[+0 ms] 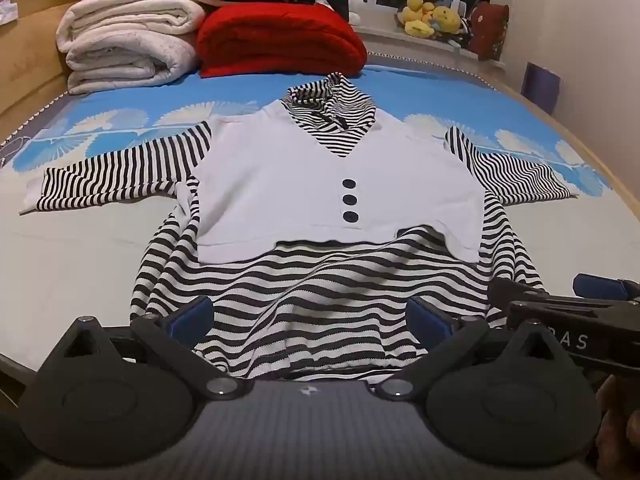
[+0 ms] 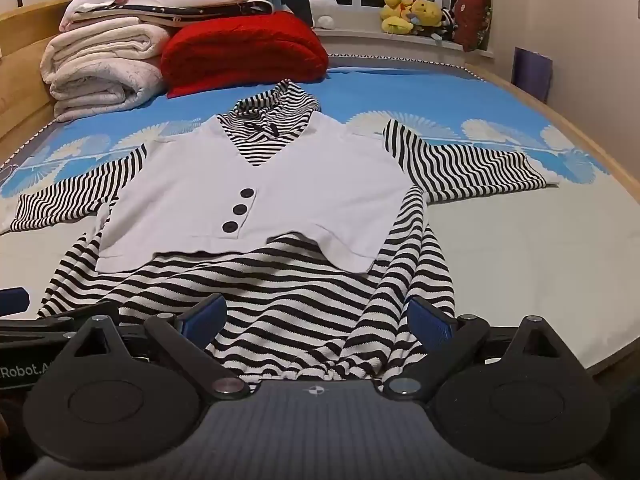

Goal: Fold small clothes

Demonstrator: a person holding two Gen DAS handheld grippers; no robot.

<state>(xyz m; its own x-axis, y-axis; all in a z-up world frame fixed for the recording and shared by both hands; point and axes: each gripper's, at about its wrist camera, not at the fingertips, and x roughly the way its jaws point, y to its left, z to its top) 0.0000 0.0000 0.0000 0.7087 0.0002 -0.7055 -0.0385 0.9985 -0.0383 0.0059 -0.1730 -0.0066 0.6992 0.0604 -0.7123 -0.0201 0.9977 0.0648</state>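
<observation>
A small dress (image 1: 320, 184) (image 2: 256, 196) lies face up and spread flat on the bed, collar at the far end. It has a white vest front with three dark buttons, black-and-white striped sleeves and a striped skirt. My left gripper (image 1: 310, 316) hovers over the skirt's near hem, jaws wide open, blue pads apart with only cloth below them. My right gripper (image 2: 316, 316) stands open the same way over the hem's right part. The right gripper's fingertips (image 1: 600, 286) also show at the right edge of the left wrist view.
The bed (image 1: 80, 264) has a blue and pale sheet with a fan pattern. Folded white blankets (image 1: 124, 44) and a red blanket (image 1: 280, 36) are stacked at its far end. Plush toys (image 1: 432, 16) sit on the window sill. A wooden frame (image 1: 624, 192) borders the right side.
</observation>
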